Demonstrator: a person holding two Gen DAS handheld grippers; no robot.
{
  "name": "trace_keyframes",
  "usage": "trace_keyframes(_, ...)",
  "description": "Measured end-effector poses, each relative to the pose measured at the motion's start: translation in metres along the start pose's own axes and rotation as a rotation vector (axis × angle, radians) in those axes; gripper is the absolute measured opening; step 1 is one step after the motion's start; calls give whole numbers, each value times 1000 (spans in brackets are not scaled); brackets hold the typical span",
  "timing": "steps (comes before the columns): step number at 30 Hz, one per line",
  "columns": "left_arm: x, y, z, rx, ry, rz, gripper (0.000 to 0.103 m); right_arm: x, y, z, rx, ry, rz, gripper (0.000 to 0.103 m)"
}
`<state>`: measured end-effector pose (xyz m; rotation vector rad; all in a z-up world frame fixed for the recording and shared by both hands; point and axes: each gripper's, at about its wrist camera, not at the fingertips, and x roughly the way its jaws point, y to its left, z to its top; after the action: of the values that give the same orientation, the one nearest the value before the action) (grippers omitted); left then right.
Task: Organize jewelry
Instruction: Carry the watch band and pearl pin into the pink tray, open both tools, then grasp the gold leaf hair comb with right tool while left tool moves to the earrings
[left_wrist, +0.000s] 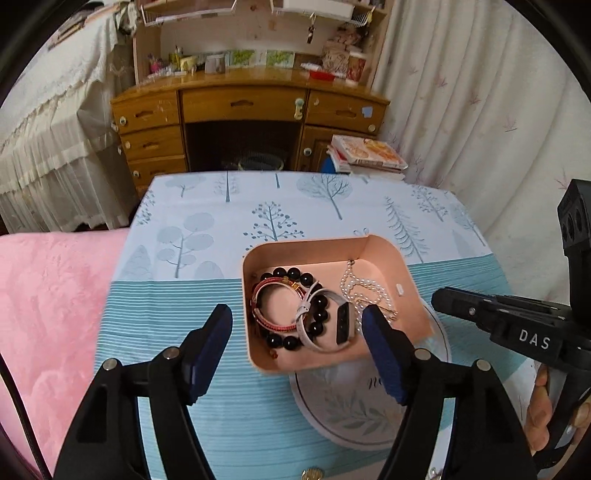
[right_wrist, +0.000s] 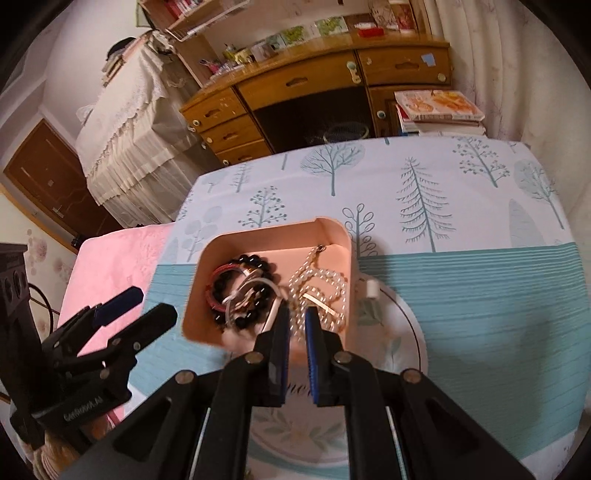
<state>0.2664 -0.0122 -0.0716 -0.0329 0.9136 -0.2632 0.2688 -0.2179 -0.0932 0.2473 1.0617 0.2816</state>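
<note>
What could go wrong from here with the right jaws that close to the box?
1. The right gripper is nearly shut at the near wall of the pink box; it could nudge or tip it, since the box sits partly on the round plate.
2. The pearl necklace lies tangled beside the watch and the black bead bracelet; pulling one may drag the others out.

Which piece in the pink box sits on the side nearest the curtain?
The white pearl necklace. It lies in the pink box on the curtain side, while the black bead bracelet, red bangle and watch lie further over.
</note>
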Motion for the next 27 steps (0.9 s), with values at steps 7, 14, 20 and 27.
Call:
trace_keyframes(7, -46, -9, -18, 47, -32, -10, 71, -48, 27, -36, -69, -53, 33, 9)
trace_keyframes(14, -86, -15, -33, 46, -35, -61, 80, -88, 42, -66, -121, -101, 37, 9)
trace_keyframes(20, -113, -20, -53, 67, -99, -57, 88, -119, 40, -93, -141, -158, 16, 26)
trace_keyframes(27, -122, -24, -82, 90, -107, -53, 90, -134, 19, -119, -97, -189, 0, 30)
